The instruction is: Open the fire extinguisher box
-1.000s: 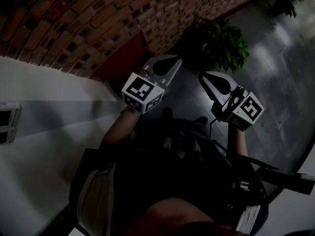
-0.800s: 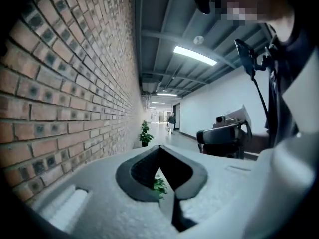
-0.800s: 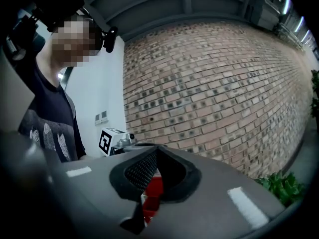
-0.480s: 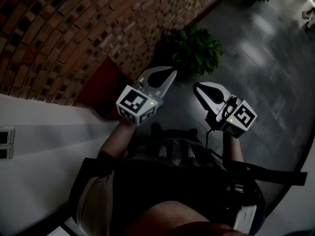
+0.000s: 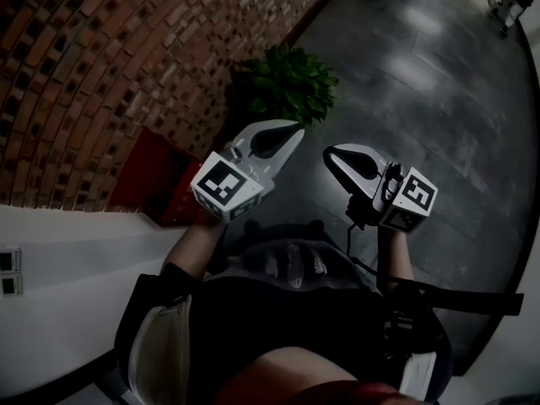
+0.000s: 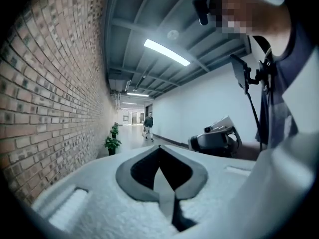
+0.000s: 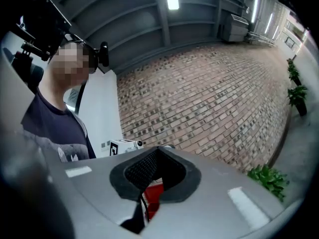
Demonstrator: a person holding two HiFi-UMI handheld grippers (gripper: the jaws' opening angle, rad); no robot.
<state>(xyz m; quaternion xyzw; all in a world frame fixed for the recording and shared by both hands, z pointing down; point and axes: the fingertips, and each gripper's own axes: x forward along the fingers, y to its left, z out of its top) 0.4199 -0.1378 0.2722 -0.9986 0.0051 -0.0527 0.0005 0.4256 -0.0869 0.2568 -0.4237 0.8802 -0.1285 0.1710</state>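
The red fire extinguisher box (image 5: 152, 180) stands on the floor against the brick wall (image 5: 101, 66), left of both grippers. My left gripper (image 5: 297, 129) is held in the air to the right of the box, apart from it, jaws shut and empty. Beside it my right gripper (image 5: 328, 153) is also shut on nothing. In the left gripper view the closed tips (image 6: 159, 147) point down a corridor. In the right gripper view the closed tips (image 7: 158, 150) face the brick wall, and a piece of the red box (image 7: 153, 199) shows through the gap below them.
A potted plant (image 5: 287, 83) stands by the wall just beyond the box. A white wall (image 5: 59, 268) with small plates (image 5: 8, 270) runs at the left. Dark tiled floor (image 5: 439, 99) spreads to the right. A person (image 6: 148, 125) walks far down the corridor.
The head view has swung so the red box and plant sit higher and further left, with more of the box showing. Both grippers stay shut, close together, slightly lower in the frame.
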